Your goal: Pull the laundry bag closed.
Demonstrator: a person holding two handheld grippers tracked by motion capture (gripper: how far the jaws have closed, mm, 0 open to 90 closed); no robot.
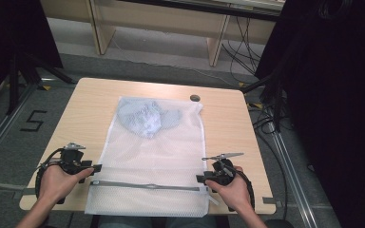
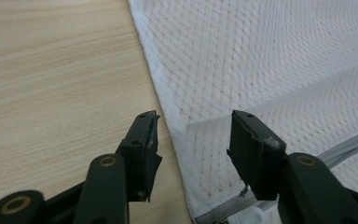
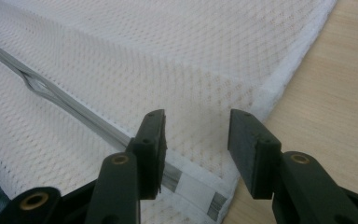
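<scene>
A white mesh laundry bag (image 1: 152,152) lies flat down the middle of the wooden table (image 1: 228,128), with a light blue garment (image 1: 145,116) bunched inside its far end. A grey zipper (image 1: 147,185) runs across its near end. My left gripper (image 1: 95,168) stands open at the bag's near left edge (image 2: 168,126), jaws apart over the mesh border. At the near right corner my right gripper (image 1: 200,178) is open too, its jaws straddling the bag's edge (image 3: 270,88) and the zipper's end (image 3: 186,179). Nothing is pinched.
A small dark round object (image 1: 195,98) sits near the table's far edge. Bare wood flanks the bag on both sides. Cables (image 1: 247,47) and dark stands lie on the floor beyond the table, and a wooden bench (image 1: 161,23) stands behind.
</scene>
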